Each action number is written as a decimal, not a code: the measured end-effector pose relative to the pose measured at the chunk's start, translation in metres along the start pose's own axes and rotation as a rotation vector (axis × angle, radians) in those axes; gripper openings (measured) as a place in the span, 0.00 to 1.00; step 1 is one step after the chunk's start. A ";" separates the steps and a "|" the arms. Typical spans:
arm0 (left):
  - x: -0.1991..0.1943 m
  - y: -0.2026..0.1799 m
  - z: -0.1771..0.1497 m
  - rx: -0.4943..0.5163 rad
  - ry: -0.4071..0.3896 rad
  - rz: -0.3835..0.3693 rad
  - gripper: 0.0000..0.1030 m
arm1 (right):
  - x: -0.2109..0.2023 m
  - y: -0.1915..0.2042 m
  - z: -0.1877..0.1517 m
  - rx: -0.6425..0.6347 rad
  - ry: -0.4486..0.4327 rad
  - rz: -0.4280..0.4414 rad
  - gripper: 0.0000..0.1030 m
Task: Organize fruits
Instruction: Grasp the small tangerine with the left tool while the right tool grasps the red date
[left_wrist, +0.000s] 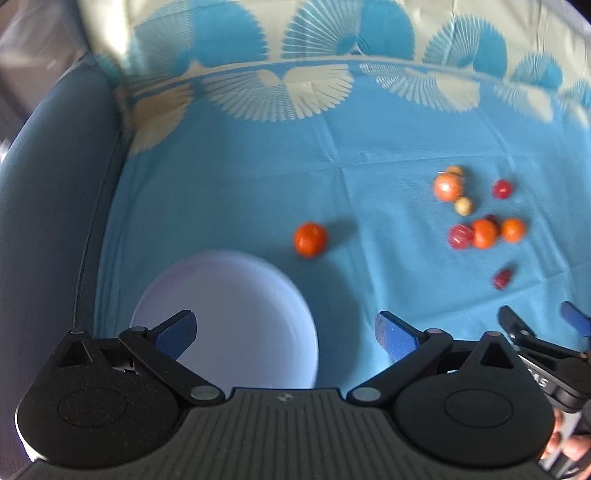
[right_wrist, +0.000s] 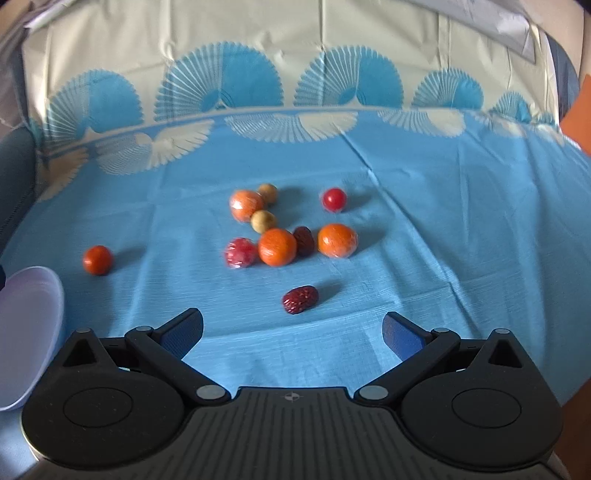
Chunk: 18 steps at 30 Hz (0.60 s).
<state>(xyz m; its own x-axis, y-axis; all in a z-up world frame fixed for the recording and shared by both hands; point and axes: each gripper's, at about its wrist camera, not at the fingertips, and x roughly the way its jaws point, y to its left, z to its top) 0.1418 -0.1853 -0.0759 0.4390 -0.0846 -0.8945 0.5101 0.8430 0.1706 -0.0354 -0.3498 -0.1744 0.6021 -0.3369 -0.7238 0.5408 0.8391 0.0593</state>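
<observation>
Red date (right_wrist: 300, 299) lying just ahead of the wide-spread, empty right gripper (right_wrist: 293, 332), long axis crosswise; left gripper (left_wrist: 286, 332), equally spread, is held over the white bowl (left_wrist: 236, 295).

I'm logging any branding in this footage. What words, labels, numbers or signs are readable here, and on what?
"AS": end of a cut-off white marking on the right gripper, seen in the left wrist view; the rest is hidden.
The fruits, the white bowl and the blue tablecloth show no text.
</observation>
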 end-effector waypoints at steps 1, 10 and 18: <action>0.012 -0.004 0.009 0.020 -0.009 0.011 1.00 | 0.012 -0.001 0.002 0.013 0.007 -0.010 0.99; 0.119 -0.009 0.050 0.035 0.043 0.008 1.00 | 0.083 -0.009 0.004 0.092 -0.001 -0.064 1.00; 0.148 0.000 0.050 0.030 0.063 -0.011 0.72 | 0.077 -0.002 -0.005 0.020 -0.065 -0.103 0.98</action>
<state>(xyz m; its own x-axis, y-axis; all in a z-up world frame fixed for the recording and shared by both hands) 0.2437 -0.2245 -0.1878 0.3859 -0.0593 -0.9206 0.5368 0.8261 0.1717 0.0066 -0.3754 -0.2335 0.5792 -0.4485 -0.6807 0.6128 0.7902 0.0008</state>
